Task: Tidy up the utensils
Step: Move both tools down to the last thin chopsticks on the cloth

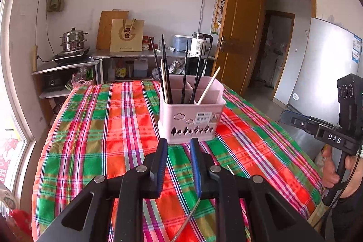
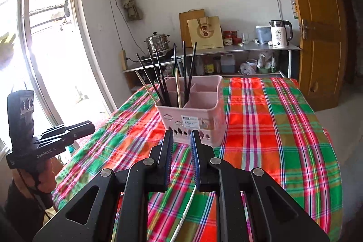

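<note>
A pink divided utensil basket [image 1: 192, 119] stands on the plaid tablecloth [image 1: 102, 128]. Several black chopsticks [image 1: 166, 69] and a pale wooden chopstick [image 1: 208, 85] lean upright in its compartments. My left gripper [image 1: 178, 141] hovers just in front of the basket's near wall, its blue pads apart with nothing between them. In the right wrist view the same basket [image 2: 195, 121] sits just beyond my right gripper [image 2: 182, 133], whose jaws are also parted and empty. The black chopsticks [image 2: 185, 69] fill the basket's left compartments; its right compartments look empty.
A steel counter [image 1: 136, 53] at the back wall carries a steamer pot [image 1: 73, 40], a paper bag [image 1: 127, 35] and a white kettle [image 1: 200, 43]. A wooden door [image 1: 240, 31] and a fridge [image 1: 317, 65] stand right. A large window [image 2: 45, 37] is left. A hand [image 1: 331, 171] grips the right handle.
</note>
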Demonstrator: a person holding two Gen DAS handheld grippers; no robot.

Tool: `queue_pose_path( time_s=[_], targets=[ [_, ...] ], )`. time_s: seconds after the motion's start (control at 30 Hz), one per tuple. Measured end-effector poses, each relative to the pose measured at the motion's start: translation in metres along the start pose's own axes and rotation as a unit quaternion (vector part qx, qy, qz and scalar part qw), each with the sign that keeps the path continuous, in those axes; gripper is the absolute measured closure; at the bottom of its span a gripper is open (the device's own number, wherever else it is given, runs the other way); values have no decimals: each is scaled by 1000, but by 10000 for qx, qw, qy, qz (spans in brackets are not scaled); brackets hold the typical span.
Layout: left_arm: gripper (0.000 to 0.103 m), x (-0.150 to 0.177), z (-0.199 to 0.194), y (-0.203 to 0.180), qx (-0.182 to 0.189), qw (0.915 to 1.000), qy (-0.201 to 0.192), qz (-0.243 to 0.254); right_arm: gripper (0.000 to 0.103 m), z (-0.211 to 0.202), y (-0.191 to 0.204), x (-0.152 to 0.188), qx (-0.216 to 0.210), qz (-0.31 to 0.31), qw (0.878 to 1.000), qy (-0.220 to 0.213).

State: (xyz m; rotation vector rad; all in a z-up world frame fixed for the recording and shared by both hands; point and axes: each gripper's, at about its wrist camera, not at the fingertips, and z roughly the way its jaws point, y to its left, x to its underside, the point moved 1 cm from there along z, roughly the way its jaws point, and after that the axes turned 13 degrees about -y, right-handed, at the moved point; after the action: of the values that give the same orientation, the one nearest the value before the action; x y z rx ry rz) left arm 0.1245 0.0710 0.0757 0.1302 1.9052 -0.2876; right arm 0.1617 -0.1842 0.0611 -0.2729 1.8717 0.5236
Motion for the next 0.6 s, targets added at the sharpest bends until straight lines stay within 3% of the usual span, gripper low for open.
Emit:
queue_pose_path(
  time_s=[0.3,0.6],
  targets=[
    [83,42,-13,-15,65,9996,272,62,87,-21,-3,29,14,155,9997,182],
    [83,58,-13,-19,98,9991,419,19,87,-22,0,44,-8,157,9994,312]
  ],
)
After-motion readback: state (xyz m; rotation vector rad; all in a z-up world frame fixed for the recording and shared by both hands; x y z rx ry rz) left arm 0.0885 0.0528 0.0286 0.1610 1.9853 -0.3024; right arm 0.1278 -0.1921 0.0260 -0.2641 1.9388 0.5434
